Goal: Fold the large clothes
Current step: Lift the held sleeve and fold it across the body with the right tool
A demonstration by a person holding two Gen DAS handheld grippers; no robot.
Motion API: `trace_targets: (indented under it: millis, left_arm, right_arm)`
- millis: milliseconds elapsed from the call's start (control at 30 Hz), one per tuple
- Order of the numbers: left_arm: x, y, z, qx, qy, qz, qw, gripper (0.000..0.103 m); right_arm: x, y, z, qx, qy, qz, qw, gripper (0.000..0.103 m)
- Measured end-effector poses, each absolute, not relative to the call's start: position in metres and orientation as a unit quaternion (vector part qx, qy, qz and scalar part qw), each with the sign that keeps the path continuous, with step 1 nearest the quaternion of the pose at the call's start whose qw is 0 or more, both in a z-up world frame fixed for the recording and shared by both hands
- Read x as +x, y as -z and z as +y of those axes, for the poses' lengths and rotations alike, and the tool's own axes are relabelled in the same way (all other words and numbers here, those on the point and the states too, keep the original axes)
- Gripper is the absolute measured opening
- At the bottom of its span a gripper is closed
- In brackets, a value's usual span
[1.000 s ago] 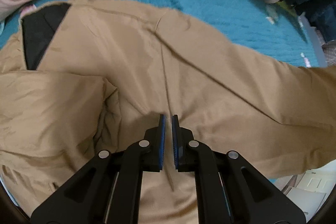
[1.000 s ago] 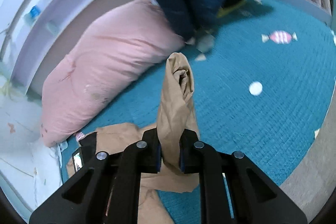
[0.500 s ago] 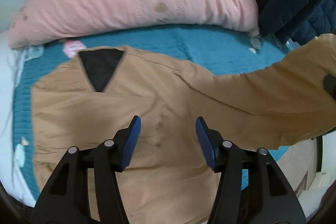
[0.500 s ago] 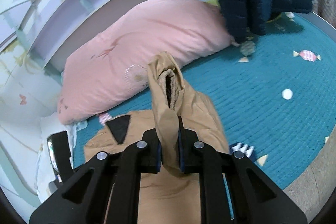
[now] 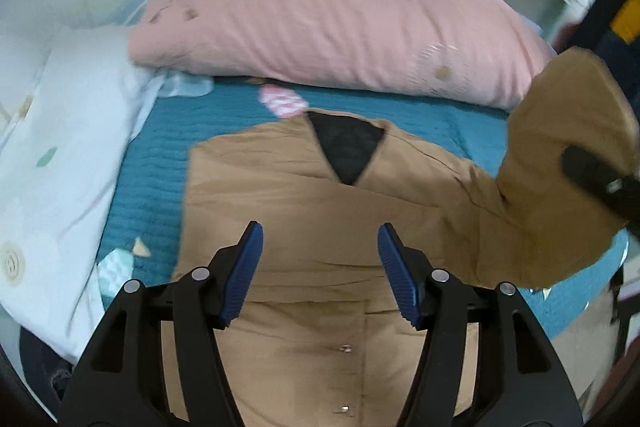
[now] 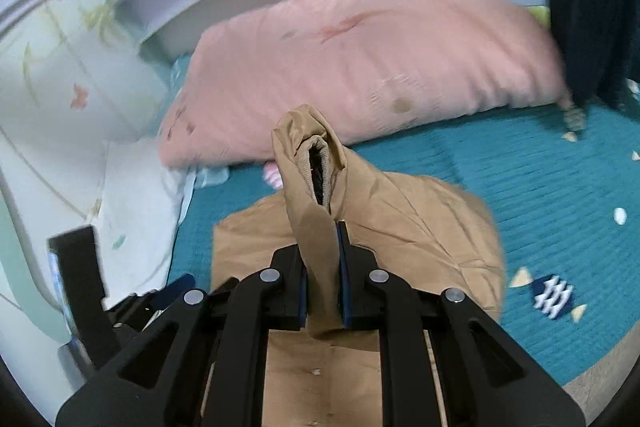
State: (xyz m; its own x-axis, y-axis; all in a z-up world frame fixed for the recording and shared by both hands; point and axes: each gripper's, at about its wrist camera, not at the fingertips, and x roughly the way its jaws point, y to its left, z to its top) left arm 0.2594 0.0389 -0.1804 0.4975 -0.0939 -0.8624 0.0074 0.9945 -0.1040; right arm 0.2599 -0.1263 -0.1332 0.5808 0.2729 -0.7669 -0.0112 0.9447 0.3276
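A tan jacket [image 5: 304, 211] lies spread on a teal bedspread [image 5: 152, 163], directly below and ahead of the left gripper [image 5: 320, 269], whose blue-padded jaws are opening with nothing between them. The right gripper [image 6: 323, 275] is clenched on the jacket's sleeve [image 6: 320, 203], whose ribbed cuff [image 6: 318, 167] rises just beyond its fingertips. A pink pillow [image 5: 340, 19] lies farther ahead of both.

Soft even daylight, motion blur, fisheye edges (dark vignette)
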Motion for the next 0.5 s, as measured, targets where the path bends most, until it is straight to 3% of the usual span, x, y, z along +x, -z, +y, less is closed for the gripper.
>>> trace_targets:
  millis: [300,367,400,467,500]
  left_arm:
    - [0.254,0.201,0.125,-0.077,-0.029,0.507,0.858,0.061]
    - [0.255,0.206,0.138,-0.087,-0.034,0.512,0.854,0.061]
    - [0.255,0.210,0.144,-0.088,-0.038,0.514,0.852,0.061]
    - [0.255,0.215,0.149,-0.089,-0.042,0.519,0.849,0.061]
    - [0.256,0.218,0.153,-0.091,-0.043,0.521,0.848,0.061]
  right_arm:
    - [0.297,0.194,-0.041,0.122,-0.097,0.506,0.848,0.012]
    - [0.305,0.213,-0.024,0.129,-0.128,0.530,0.828,0.016]
    - [0.305,0.218,-0.022,0.134,-0.135,0.539,0.820,0.020]
    - [0.304,0.224,-0.018,0.158,-0.147,0.550,0.807,0.050]
    - [0.301,0.222,-0.019,0.174,-0.150,0.539,0.811,0.056]
